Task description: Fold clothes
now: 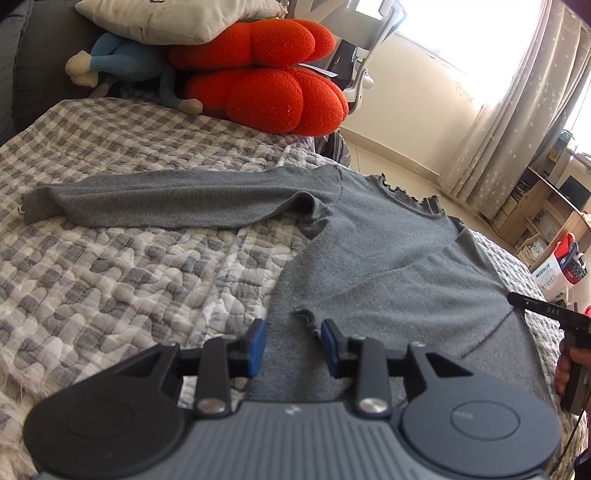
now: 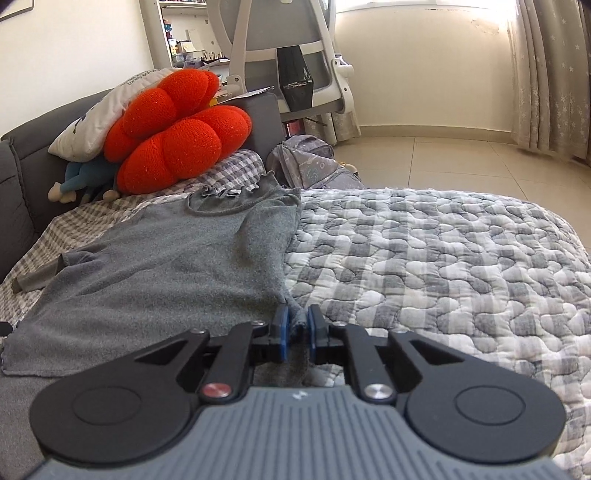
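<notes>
A grey long-sleeved top (image 1: 388, 266) lies flat on the checked quilt (image 1: 110, 280), with its frilled neck toward the far edge. One sleeve (image 1: 166, 199) stretches out to the left. The other sleeve is folded across the body, and its frilled cuff (image 1: 308, 319) ends just ahead of my left gripper (image 1: 293, 334). That gripper hovers open over the top's lower part with nothing pinched. My right gripper (image 2: 298, 325) holds a raised ridge of the top's right side edge (image 2: 291, 302) between its narrow-set blue pads. In the right wrist view the top (image 2: 166, 258) spreads away to the left.
Two red knitted cushions (image 1: 269, 74), a white pillow (image 1: 177, 18) and a blue stuffed doll (image 1: 122, 59) are piled at the sofa end. An office chair (image 2: 295, 62) and a grey backpack (image 2: 314, 166) stand beyond. Bare quilt (image 2: 443, 258) lies to the right. A person's hand (image 1: 565, 365) shows at the right.
</notes>
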The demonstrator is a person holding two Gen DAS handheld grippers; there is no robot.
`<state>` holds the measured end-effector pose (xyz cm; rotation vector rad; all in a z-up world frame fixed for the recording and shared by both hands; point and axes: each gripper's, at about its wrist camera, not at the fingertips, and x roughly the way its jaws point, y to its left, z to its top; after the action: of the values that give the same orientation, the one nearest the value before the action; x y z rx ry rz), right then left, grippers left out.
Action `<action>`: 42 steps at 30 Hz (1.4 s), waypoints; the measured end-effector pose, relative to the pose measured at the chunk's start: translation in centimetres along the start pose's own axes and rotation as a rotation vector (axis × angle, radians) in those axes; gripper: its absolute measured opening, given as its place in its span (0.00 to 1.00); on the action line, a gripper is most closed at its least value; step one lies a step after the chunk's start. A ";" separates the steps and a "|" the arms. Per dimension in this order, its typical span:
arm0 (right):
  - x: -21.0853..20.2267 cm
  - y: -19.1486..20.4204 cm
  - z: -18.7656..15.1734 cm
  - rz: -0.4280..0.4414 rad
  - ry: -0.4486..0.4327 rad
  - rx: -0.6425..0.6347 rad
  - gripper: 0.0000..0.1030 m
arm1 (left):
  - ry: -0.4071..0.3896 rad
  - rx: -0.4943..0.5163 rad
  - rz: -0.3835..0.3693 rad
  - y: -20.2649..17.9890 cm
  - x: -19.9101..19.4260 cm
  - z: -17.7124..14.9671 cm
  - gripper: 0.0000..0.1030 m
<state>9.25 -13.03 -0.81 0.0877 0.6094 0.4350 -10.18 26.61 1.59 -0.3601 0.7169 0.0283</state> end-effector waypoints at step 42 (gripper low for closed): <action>-21.1 4.7 -10.2 0.113 -0.074 0.308 0.00 | 0.008 0.002 -0.095 2.1 -7.1 -6.5 0.08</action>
<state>-13.77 -18.09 3.04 0.4318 0.5962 0.4428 -19.99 27.10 1.01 -0.3922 0.7073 -0.0633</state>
